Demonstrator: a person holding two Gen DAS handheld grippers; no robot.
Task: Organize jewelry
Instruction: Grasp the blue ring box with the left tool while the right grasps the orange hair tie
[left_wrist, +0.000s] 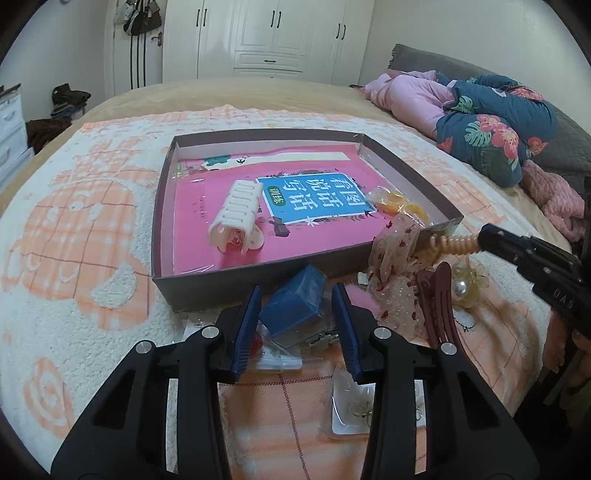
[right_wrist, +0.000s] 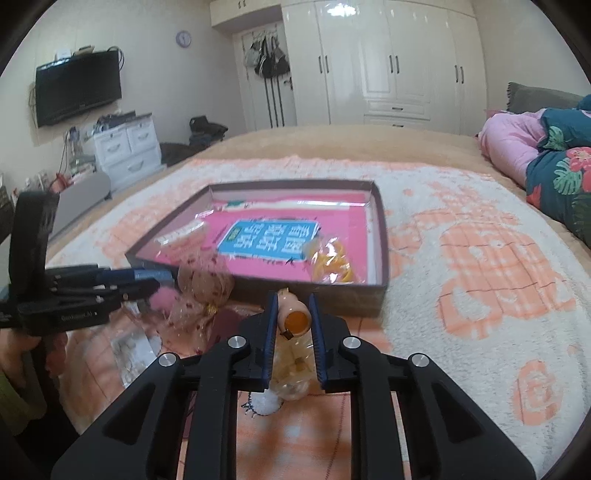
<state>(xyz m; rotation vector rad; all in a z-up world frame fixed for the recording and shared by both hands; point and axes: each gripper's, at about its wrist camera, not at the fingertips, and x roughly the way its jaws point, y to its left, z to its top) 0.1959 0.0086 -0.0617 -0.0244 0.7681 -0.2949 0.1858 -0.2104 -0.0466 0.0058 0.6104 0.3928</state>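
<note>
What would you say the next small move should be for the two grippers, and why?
Probably lift both and carry them over the box. The left gripper is closed on the blue block and the right gripper on a cream hair clip, both lying just outside the near wall. A white claw clip already lies inside.

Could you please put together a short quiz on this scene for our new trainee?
1. True or false: the white claw clip lies inside the tray.
2. What sits between the fingers of the left gripper? A. a blue box B. a watch C. a comb
3. What colour is the coiled piece held by the right gripper?
Key: 1 true; 2 A; 3 cream, with an orange end.
</note>
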